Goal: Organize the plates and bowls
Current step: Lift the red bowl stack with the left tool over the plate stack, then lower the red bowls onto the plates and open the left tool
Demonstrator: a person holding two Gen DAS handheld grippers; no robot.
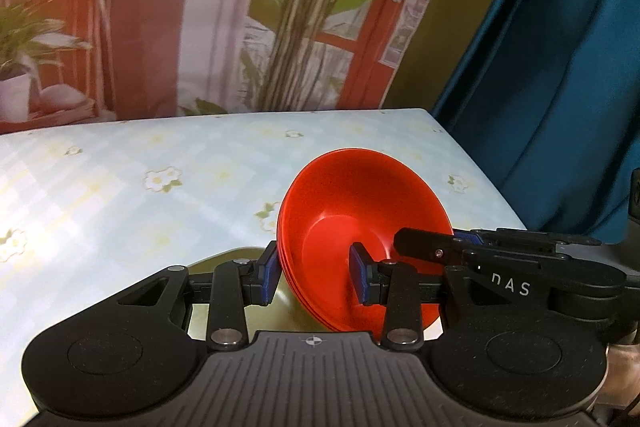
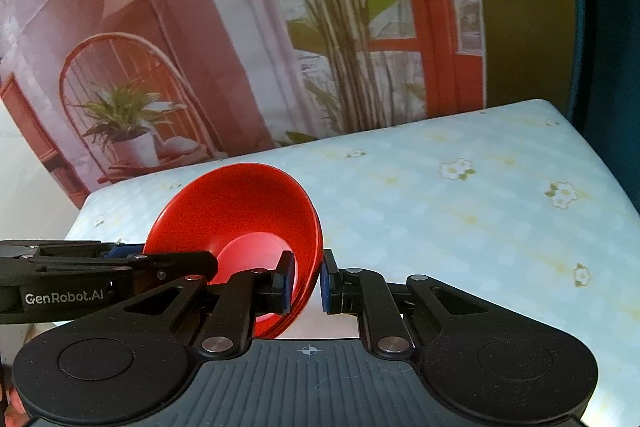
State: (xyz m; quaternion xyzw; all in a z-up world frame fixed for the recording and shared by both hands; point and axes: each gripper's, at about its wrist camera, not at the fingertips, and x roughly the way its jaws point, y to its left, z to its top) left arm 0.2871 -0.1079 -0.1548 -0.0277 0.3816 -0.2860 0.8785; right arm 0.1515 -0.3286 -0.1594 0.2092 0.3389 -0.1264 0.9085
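A stack of red bowls (image 1: pixel 360 211) is held tilted above the table, nested so that several rims show. My left gripper (image 1: pixel 316 275) is shut on the stack's left rim, one blue pad inside and one outside. My right gripper (image 2: pixel 306 281) is shut on the stack's right rim (image 2: pixel 248 215) in the same way. Each gripper shows in the other's view, my right gripper (image 1: pixel 460 251) reaching in from the right and my left gripper (image 2: pixel 120 259) from the left. A yellowish-green plate (image 1: pixel 256 307) lies on the table below the bowls, mostly hidden by my left gripper.
The table (image 1: pixel 120 187) has a pale checked cloth with small flowers (image 2: pixel 460 211). A printed backdrop with plants stands behind its far edge. A blue curtain (image 1: pixel 560 67) hangs past the table's right edge.
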